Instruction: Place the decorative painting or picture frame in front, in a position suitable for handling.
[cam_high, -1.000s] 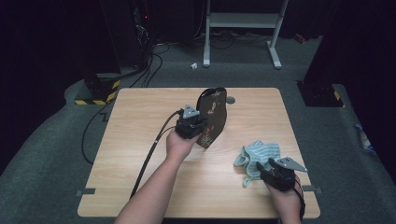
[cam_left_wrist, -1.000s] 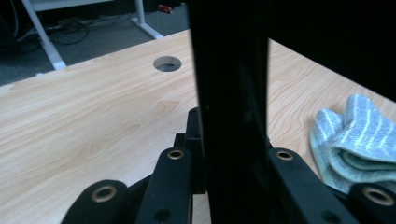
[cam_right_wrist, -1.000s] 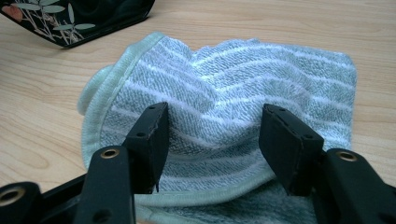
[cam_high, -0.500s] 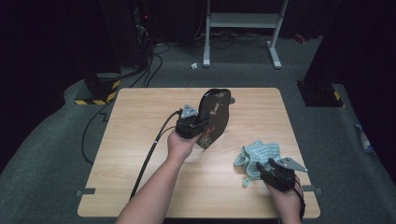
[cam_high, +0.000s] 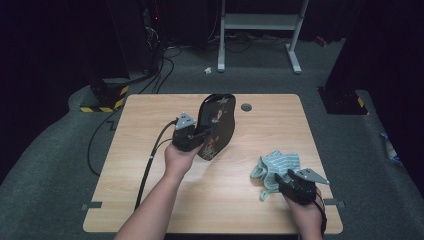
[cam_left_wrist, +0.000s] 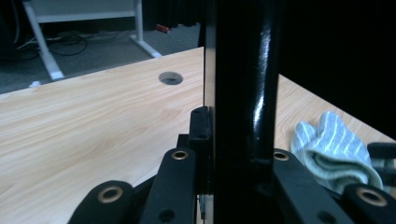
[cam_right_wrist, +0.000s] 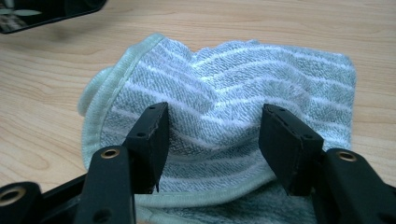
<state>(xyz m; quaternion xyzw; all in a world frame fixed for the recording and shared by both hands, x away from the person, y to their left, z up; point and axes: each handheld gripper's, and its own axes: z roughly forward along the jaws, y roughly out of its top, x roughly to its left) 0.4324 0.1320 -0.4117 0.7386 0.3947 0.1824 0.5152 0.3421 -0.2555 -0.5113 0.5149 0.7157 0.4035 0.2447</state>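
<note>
A glossy black tray (cam_high: 216, 124) with a flower pattern stands on its edge over the middle of the wooden table (cam_high: 150, 195). My left gripper (cam_high: 196, 136) is shut on its rim. In the left gripper view the tray's black edge (cam_left_wrist: 243, 93) rises upright between the jaws of the left gripper (cam_left_wrist: 238, 151). A pale green striped towel (cam_high: 277, 167) lies bunched at the front right. My right gripper (cam_high: 287, 182) sits at its near edge. In the right gripper view the right gripper (cam_right_wrist: 212, 135) holds a raised fold of the towel (cam_right_wrist: 233, 74) between its pads.
A round cable hole (cam_high: 246, 107) sits near the table's far edge. A white desk frame (cam_high: 260, 22) and loose cables (cam_high: 165, 55) are on the dark floor behind. The left gripper's cable (cam_high: 150, 165) trails over the front left of the table.
My left hand has carried the upright tray a little to the left. The right gripper and the towel have stayed where they were.
</note>
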